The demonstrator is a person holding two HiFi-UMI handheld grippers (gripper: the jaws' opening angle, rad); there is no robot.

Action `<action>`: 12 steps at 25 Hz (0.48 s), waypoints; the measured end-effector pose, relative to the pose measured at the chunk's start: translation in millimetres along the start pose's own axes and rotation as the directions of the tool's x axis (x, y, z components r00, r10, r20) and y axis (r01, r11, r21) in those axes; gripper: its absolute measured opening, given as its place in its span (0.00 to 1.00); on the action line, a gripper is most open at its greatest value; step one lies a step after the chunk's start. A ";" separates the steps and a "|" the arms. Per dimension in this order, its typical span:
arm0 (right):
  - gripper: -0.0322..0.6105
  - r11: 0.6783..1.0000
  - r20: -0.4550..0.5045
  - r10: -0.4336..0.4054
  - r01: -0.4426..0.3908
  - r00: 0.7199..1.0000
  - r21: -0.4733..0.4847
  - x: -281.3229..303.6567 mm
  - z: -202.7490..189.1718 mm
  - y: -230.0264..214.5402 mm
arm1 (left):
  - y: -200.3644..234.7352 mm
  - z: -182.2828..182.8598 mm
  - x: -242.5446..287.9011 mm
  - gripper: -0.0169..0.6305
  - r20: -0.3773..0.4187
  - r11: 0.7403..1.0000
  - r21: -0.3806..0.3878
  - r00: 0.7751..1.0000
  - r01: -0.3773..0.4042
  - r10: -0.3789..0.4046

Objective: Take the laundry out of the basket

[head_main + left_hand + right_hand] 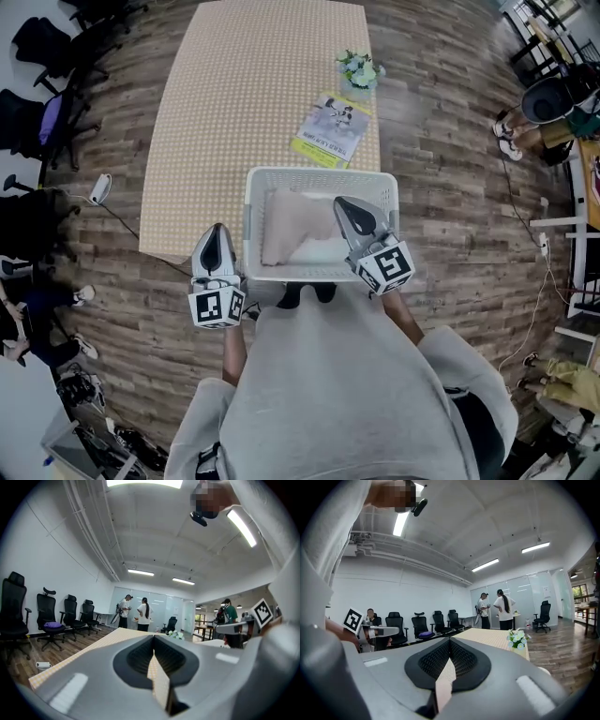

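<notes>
A white laundry basket (251, 221) stands on the near end of the table. Inside lies a beige cloth (291, 223) with a white piece (321, 251) at its near side. My left gripper (217, 232) hovers just outside the basket's left wall, shut and empty. My right gripper (343, 202) is over the basket's right half, above the laundry, also shut with nothing in it. In the left gripper view the left gripper (153, 643) points level along the table. The right gripper (449, 645) in its own view does the same.
The long table (253, 94) has a beige dotted cover, with a leaflet (330, 129) and a small flower pot (358, 68) beyond the basket. Office chairs (47, 47) stand at the left. Two people (133, 613) stand far off, and another person (553, 103) sits at the right.
</notes>
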State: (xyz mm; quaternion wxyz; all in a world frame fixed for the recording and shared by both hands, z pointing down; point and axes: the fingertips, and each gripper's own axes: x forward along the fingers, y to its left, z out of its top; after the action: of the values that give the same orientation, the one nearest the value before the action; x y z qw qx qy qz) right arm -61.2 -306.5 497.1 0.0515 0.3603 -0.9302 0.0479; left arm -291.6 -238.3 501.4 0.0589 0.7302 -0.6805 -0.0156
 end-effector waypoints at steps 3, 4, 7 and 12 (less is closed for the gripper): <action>0.05 0.999 -0.021 0.015 -0.015 1.000 0.029 3.5 -10.9 1.7 | 3.9 -8.0 -0.4 0.04 -0.030 1.000 -0.005 0.999 -0.015 0.015; 0.05 0.999 -0.029 0.021 -0.020 0.999 0.040 5.1 -14.2 1.7 | 5.3 -11.7 -0.5 0.04 -0.041 1.000 -0.005 0.999 -0.019 0.019; 0.05 0.997 -0.048 0.035 -0.032 0.998 0.063 12.4 -22.0 2.0 | 11.5 -24.4 0.7 0.04 -0.072 1.000 -0.008 0.997 -0.029 0.028; 0.05 0.996 -0.081 0.048 -0.042 0.996 0.076 21.1 -36.3 -0.2 | 15.5 -42.7 5.9 0.04 -0.111 0.999 -0.024 0.993 -0.037 0.034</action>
State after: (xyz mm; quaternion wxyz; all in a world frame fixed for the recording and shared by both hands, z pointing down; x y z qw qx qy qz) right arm -74.3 -316.0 535.9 0.0752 0.3386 -0.9327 0.0986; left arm -302.2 -242.5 545.8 0.1064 0.7169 -0.6888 0.0170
